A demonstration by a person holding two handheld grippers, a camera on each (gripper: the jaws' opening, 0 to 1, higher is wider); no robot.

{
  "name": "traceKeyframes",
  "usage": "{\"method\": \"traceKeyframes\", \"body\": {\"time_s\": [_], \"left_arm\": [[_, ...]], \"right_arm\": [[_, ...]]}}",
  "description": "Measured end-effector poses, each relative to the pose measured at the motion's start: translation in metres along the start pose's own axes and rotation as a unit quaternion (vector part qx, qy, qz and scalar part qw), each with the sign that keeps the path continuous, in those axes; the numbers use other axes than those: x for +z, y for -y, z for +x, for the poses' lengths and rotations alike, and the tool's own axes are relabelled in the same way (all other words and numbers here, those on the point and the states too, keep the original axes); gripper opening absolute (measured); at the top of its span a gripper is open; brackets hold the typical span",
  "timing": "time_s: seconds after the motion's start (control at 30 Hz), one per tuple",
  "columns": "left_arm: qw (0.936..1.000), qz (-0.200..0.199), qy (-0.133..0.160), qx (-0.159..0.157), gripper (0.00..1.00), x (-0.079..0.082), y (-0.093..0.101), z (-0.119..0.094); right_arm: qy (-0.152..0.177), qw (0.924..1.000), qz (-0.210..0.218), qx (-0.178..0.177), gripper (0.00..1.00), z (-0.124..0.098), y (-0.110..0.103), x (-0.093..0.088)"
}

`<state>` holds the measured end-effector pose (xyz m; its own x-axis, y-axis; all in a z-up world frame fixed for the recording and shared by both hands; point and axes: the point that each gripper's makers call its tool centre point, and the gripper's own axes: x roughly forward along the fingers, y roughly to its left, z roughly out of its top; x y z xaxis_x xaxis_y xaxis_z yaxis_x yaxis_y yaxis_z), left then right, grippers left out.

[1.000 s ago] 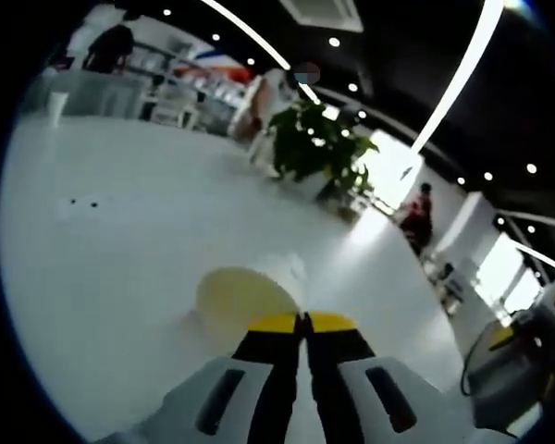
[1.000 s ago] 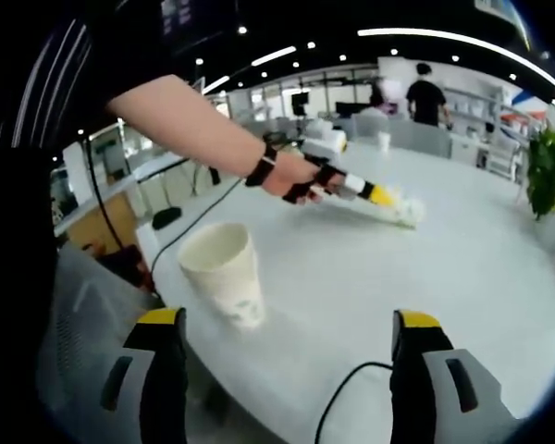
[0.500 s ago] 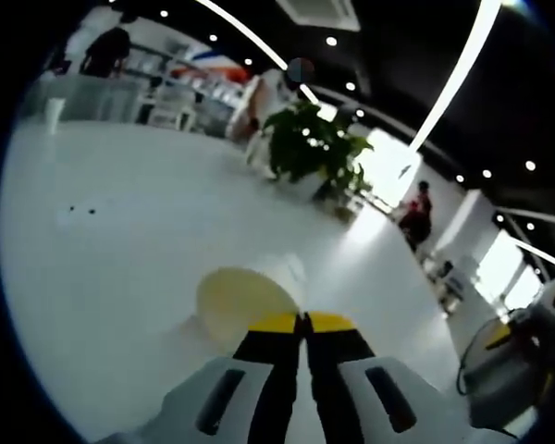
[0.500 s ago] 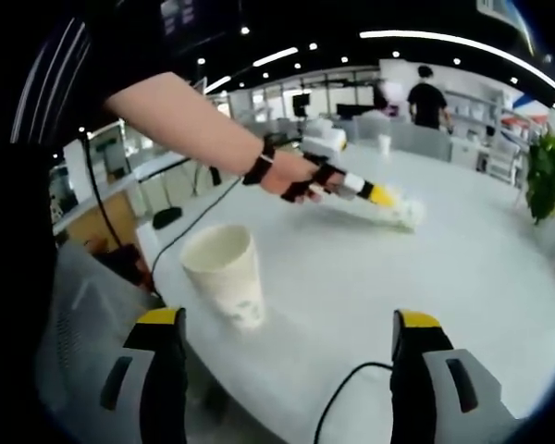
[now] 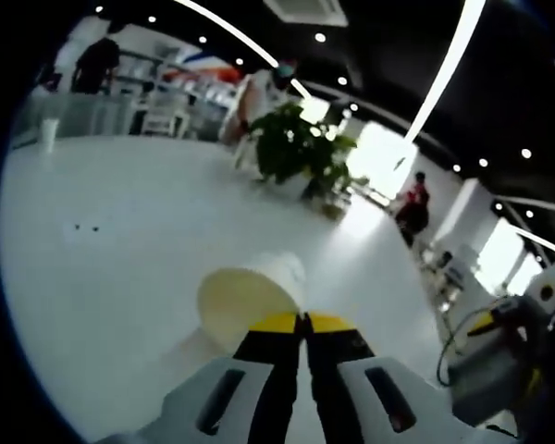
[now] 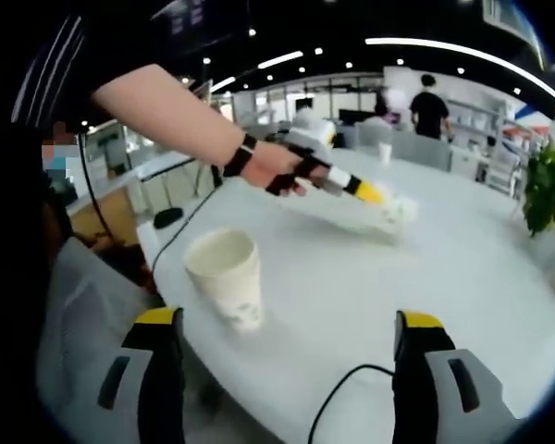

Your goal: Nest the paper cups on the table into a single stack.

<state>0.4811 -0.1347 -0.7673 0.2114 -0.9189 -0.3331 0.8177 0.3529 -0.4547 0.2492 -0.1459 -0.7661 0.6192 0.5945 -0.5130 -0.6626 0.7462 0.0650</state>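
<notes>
In the left gripper view, my left gripper (image 5: 302,323) is shut on the rim of a paper cup (image 5: 250,294) that lies tilted, its open mouth towards the camera, over the white table (image 5: 111,250). The right gripper view shows that same left gripper (image 6: 370,193) in a person's hand (image 6: 276,167), holding the cup (image 6: 394,212) just above the table (image 6: 444,268). A second paper cup (image 6: 226,277) stands upright near the table's left edge. My right gripper (image 6: 287,322) is open wide, nothing between its jaws, short of the upright cup.
A black cable (image 6: 338,404) runs over the table's near edge. A potted plant (image 5: 296,148) stands beyond the table, also seen as a plant (image 6: 546,180) at the right. A small white cup (image 6: 385,152) sits far back. People stand in the background.
The left gripper has lifted and tilted the held cup slightly off the table. The right gripper stays open; the upright cup has not moved.
</notes>
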Motion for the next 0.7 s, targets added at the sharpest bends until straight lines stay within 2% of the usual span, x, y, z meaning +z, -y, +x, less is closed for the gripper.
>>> {"method": "traceKeyframes", "body": {"time_s": [0.13, 0.33, 0.57, 0.7], "left_arm": [[1.0000, 0.004, -0.007, -0.003, 0.00, 0.000, 0.015, -0.008], [0.9992, 0.022, -0.030, -0.011, 0.00, -0.005, 0.048, -0.026], [0.9988, 0.018, -0.042, -0.017, 0.00, -0.010, 0.079, -0.049], [0.9986, 0.022, -0.045, -0.016, 0.00, -0.012, 0.088, -0.060]], "right_arm": [[-0.001, 1.0000, -0.006, -0.008, 0.93, -0.002, 0.002, 0.003], [0.008, 0.9998, -0.019, -0.002, 0.98, -0.003, -0.004, 0.009], [0.022, 0.9993, -0.031, -0.002, 1.00, -0.006, -0.005, 0.018], [0.028, 0.9988, -0.040, 0.002, 1.00, -0.006, -0.007, 0.023]]}}
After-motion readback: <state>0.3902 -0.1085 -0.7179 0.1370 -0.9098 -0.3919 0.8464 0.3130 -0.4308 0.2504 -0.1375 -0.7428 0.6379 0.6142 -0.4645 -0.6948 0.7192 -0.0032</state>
